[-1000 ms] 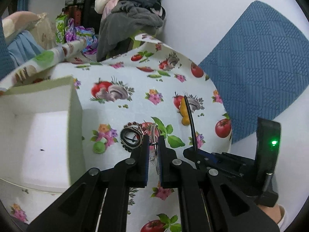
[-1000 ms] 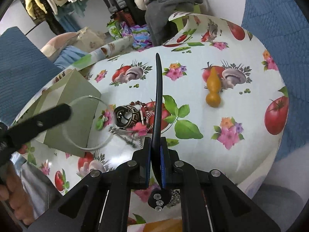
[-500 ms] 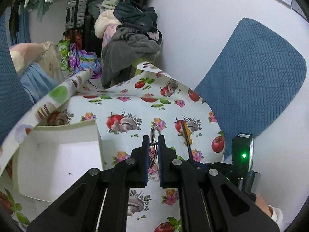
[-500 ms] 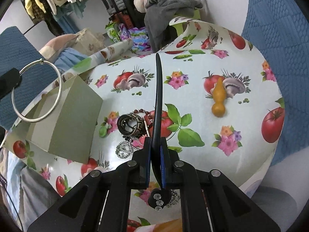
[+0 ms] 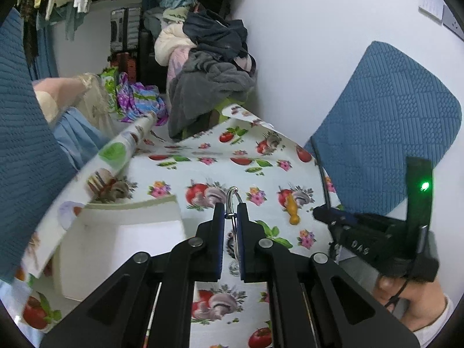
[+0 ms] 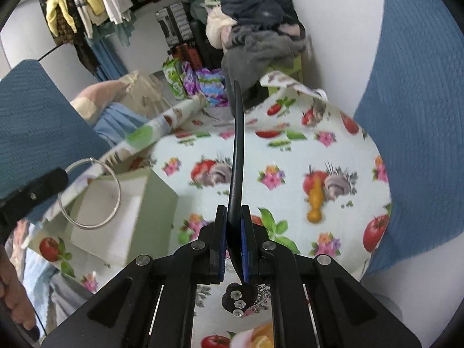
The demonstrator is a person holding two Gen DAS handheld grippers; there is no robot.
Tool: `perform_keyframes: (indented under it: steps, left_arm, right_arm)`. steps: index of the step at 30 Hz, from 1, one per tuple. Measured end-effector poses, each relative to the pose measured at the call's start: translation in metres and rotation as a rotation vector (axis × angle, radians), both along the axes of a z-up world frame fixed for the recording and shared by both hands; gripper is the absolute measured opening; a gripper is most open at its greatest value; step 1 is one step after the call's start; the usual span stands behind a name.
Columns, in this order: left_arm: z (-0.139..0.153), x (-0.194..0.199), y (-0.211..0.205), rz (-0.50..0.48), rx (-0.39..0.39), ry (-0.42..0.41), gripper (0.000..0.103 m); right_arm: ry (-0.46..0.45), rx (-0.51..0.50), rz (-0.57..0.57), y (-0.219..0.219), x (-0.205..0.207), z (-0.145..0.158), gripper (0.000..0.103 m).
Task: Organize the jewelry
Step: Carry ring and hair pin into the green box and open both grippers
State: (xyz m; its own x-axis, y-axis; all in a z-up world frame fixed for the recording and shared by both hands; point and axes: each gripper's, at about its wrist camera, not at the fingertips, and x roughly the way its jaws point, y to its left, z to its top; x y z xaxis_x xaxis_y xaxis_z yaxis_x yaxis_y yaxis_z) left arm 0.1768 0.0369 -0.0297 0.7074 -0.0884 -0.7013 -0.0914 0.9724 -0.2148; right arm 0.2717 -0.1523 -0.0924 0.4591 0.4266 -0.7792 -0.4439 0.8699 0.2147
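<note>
The left gripper (image 5: 231, 217) is clamped on a thin silver bangle (image 6: 90, 192), its 2 pads nearly together with only the wire between them. In the left wrist view the bangle shows edge-on as a small loop poking out past the tips; in the right wrist view it hangs as a full ring in front of the open box (image 6: 116, 217). That box sits below and to the left of the left gripper's tips (its white inside faces up), so the left hand is plainly the nearer one to it, and the ring's flat plane stands roughly upright above the opening.

The right gripper (image 6: 233, 235) is also pinched tight, on a black curved headband (image 6: 238, 145). Its long axis runs straight out ahead of the fingers, away from the camera, and a decorated end with small stones shows behind the pads. The box lies well to the left of this gripper.

The likely next move is lowering the bangle into the box; the ring must clear the near wall. A yellow gourd-shaped piece (image 6: 316, 203) remains on the tablecloth (image 6: 290, 150).
</note>
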Motion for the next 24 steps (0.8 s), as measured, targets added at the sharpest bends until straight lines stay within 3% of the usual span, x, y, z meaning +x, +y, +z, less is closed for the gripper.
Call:
perform_keyframes:
  steps: [9,18,24]
  left_arm:
    - [0.015,-0.018,0.048,0.066,0.045,-0.024,0.008]
    - [-0.021,-0.033,0.104,0.124,0.060,0.026,0.008]
    - [-0.062,-0.036,0.126,0.126,0.036,0.090,0.008]
  right_arm:
    - [-0.083,0.018,0.068,0.056,-0.013,0.044,0.006]
    - [-0.031,0.033,0.193,0.140,-0.033,0.018,0.007]
    - [0.013,0.035,0.231,0.181,-0.035,-0.010,0.007]
